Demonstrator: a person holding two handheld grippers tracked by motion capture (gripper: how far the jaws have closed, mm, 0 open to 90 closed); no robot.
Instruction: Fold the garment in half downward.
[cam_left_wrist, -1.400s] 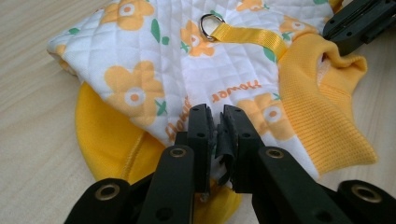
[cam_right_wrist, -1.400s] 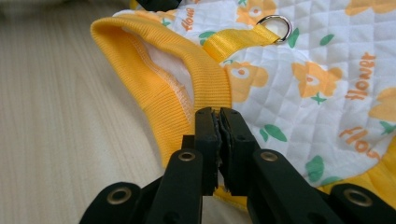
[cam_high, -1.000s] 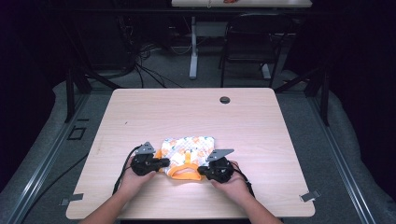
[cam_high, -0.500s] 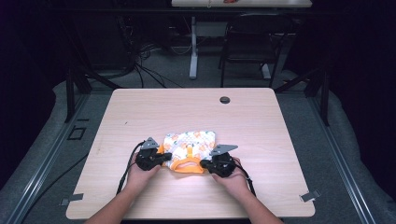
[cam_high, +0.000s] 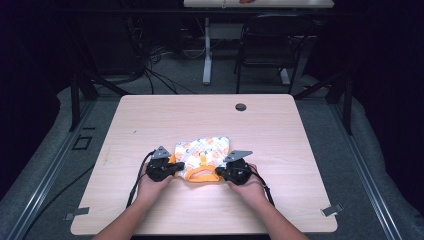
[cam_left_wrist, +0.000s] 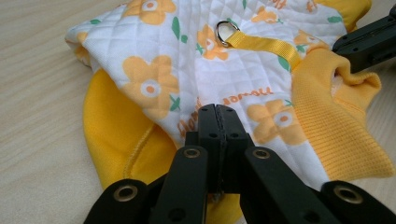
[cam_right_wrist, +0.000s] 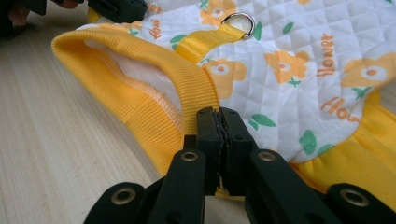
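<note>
Small quilted pet garment (cam_high: 202, 151) lies flat on the tabletop (cam_high: 280, 130), near the front edge, roughly centred left to right. White quilted fabric with orange flowers and green leaves, yellow ribbed collar (cam_right_wrist: 154, 93) and yellow trim. Print text: "Flower" reads clearly in the right gripper view; in the left gripper view the words are partly cut off by the fold, something like "Flower" and "Small" upside down, can't confirm. A yellow webbing strap (cam_left_wrist: 264, 45) runs along the back, ending in a metal D-ring (cam_left_wrist: 226, 31). Left gripper (cam_high: 176, 167) has its jaws pressed together on the garment's edge at the person's left, pinching the white printed layer where it meets the yellow trim. Right gripper (cam_high: 218, 172) has its jaws closed on the ribbed collar edge at the person's right. Both hands sit behind the grippers, forearms coming in from the front edge, with the cables trailing back along the wrists. A round dark grommet (cam_high: 240, 107) sits near the far edge of the tabletop, right of centre, well apart from the garment.
</note>
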